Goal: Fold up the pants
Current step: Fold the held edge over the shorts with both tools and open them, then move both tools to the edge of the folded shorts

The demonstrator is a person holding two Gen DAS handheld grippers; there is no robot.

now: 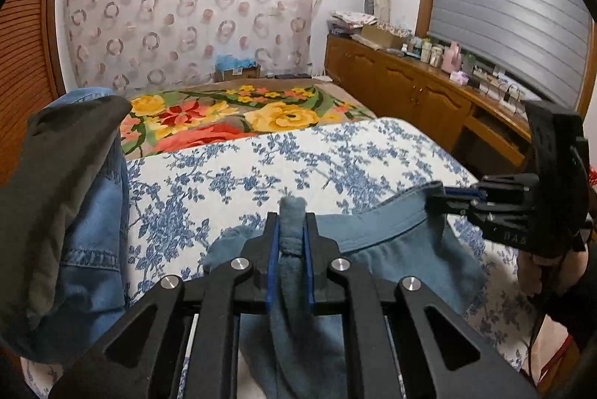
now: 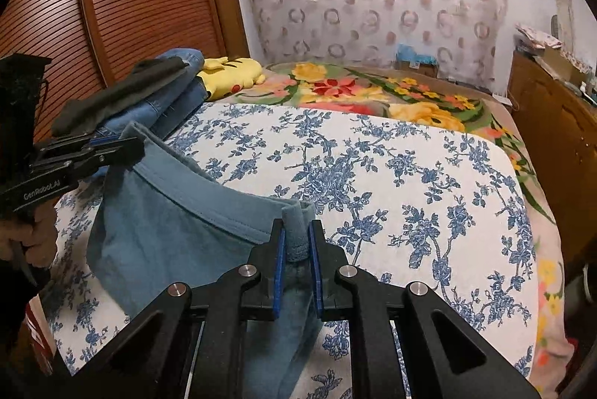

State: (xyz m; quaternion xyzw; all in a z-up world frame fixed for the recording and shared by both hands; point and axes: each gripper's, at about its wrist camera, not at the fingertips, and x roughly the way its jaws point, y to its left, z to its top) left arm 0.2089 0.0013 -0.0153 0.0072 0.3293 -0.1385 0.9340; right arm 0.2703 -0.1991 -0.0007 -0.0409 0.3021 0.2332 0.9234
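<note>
Denim and a dark garment make up the pile of clothes (image 2: 149, 97) at the far left of the bed, with a yellow plush toy (image 2: 231, 72) just beyond it. Right of the pile, the blue pants (image 2: 179, 235) hang by their waistband above the blue-flowered bedspread (image 2: 391, 182), near the front edge. The left gripper (image 1: 291, 242) has its jaws clamped on one bunched end of the waistband; the right gripper (image 2: 298, 250), further right, is clamped on the other end, and the band stretches between them. Beyond lies a bright floral blanket (image 2: 373, 93), and a wooden cabinet (image 1: 410, 89) runs along the right wall.

The step in hand looks like the opening pick-up: the pants gripped at both waist corners and raised off the bed. Next, I judge, they should be lifted clear so the legs hang straight, then laid flat on the bedspread for the first fold, keeping both grips firm.
</note>
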